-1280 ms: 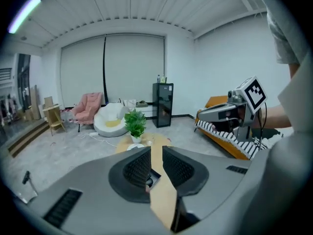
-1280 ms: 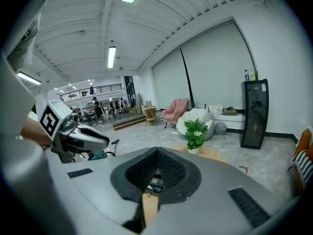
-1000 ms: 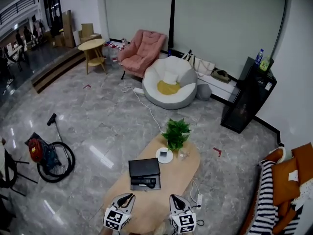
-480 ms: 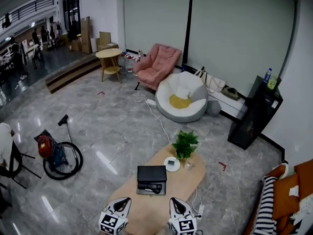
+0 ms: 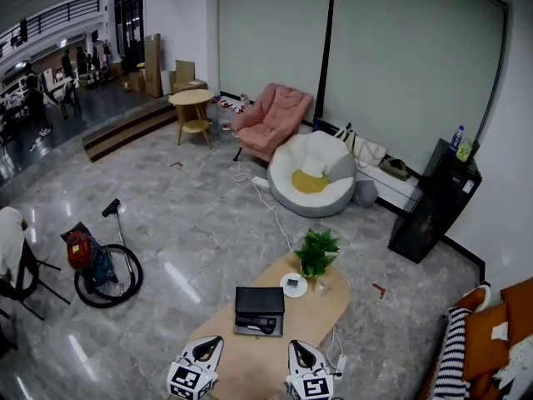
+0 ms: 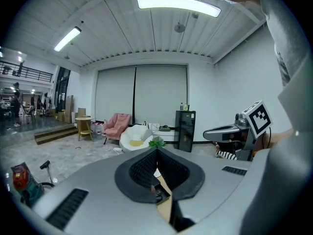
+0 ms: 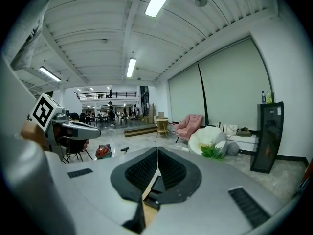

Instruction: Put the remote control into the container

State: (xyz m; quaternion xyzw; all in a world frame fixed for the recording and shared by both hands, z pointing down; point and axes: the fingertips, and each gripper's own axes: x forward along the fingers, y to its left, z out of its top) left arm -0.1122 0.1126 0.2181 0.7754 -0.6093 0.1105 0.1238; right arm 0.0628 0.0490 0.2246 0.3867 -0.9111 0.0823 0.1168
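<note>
On the oval wooden table (image 5: pixel 312 311) lies a flat black container (image 5: pixel 259 300) with its lid up. The dark remote control (image 5: pixel 261 324) rests in the container's grey lower half. Both grippers hover over the table's near end, short of the container and touching nothing. My left gripper (image 5: pixel 216 341) is shut, with its black pads (image 6: pixel 146 168) meeting in a line and nothing between them. My right gripper (image 5: pixel 294 345) is also shut and empty, its pads (image 7: pixel 168 169) pressed together. Below the closed pads, each gripper view shows a sliver of table and container.
A potted green plant (image 5: pixel 317 252), a white round dish (image 5: pixel 293 285) and a small glass (image 5: pixel 317 287) stand at the table's far end. A power strip (image 5: pixel 338 361) hangs off the right edge. A vacuum cleaner (image 5: pixel 100 261) is on the floor to the left and striped cushions (image 5: pixel 454 361) lie to the right.
The head view has tipped up, so the table and container sit lower and smaller in it. Both grippers stay at the bottom edge. The remote has not moved.
</note>
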